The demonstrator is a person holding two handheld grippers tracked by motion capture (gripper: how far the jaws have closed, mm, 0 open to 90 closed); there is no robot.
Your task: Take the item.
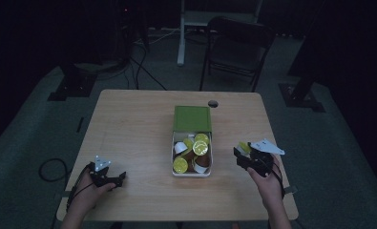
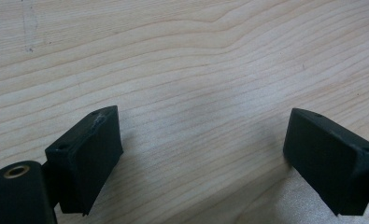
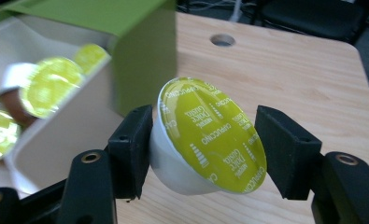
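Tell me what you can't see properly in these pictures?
- Box: in the high view, the green lid covers its far end, so what lies under it is hidden.
- Pods in the box: blurred in the right gripper view, and the left edge cuts some off.
- Held pod: the right tongs hide its sides.
- Left tongs: the bottom edge of the left gripper view cuts them off.

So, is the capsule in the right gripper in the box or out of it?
Out. The right gripper holds the capsule above the table, beside the box.

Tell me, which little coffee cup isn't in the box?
The green-lidded capsule pinched by the right gripper, beside the box; the others lie inside.
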